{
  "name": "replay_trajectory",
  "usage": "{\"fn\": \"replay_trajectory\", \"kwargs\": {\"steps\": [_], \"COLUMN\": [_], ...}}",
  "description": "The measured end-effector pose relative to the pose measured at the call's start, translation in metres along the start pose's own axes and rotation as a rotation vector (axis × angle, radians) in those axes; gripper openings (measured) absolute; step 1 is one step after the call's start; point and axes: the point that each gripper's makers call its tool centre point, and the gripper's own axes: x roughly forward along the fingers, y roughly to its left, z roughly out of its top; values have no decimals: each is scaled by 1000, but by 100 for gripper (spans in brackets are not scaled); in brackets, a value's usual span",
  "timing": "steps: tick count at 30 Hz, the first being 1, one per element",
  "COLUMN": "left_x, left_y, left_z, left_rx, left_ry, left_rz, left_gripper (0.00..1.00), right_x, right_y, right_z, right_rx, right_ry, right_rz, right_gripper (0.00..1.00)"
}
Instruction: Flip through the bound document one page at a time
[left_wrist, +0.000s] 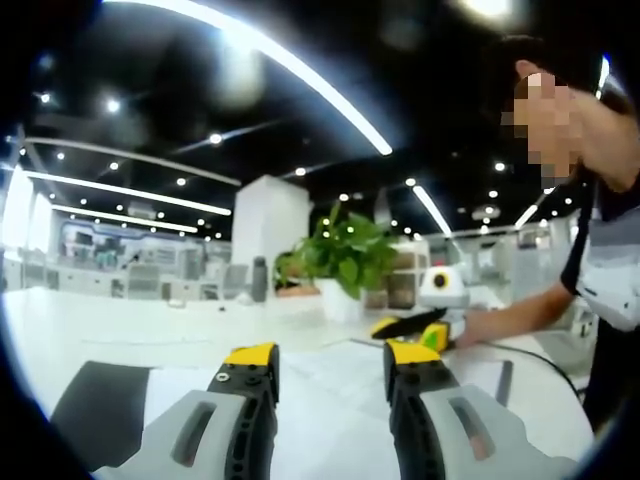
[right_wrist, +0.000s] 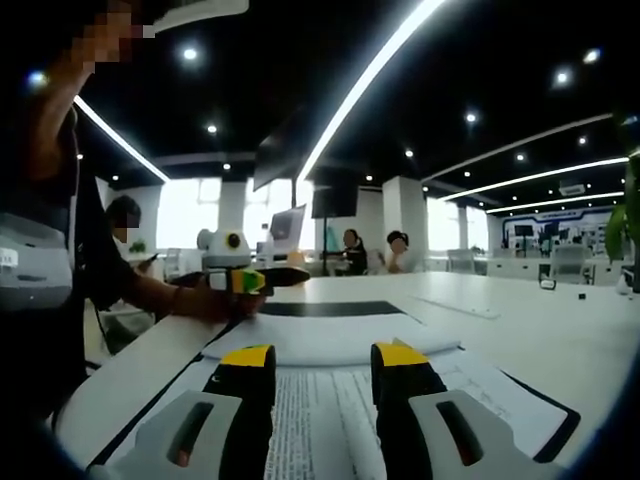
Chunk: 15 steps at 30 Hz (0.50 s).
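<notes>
White printed bound document (right_wrist: 320, 400) lies open on the pale counter (right_wrist: 560, 340); both grippers (left_wrist: 330, 365) (right_wrist: 325, 365) hover apart-jawed, empty; best pinch one page-edge only.

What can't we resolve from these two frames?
- Printed text on the bound document: too blurred to read, right gripper view.
- Its binding edge and page count: cut off behind the right gripper.
- Left gripper view: page under the left gripper is washed out white.
</notes>
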Motion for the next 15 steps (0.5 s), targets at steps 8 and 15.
{"fn": "replay_trajectory", "kwargs": {"steps": [8,15], "left_x": [0,0], "left_y": [-1,-3], "left_z": [-1,-2], "left_rx": [0,-3], "left_ry": [4,8], "left_rz": [-7,-10], "left_gripper": [43,44], "right_x": [1,1], "right_y": [-1,-1], "right_z": [-1,-1], "right_rx": [-7,-4], "right_ry": [8,8], "right_rz": [-4,-2], "right_gripper": [42,43]}}
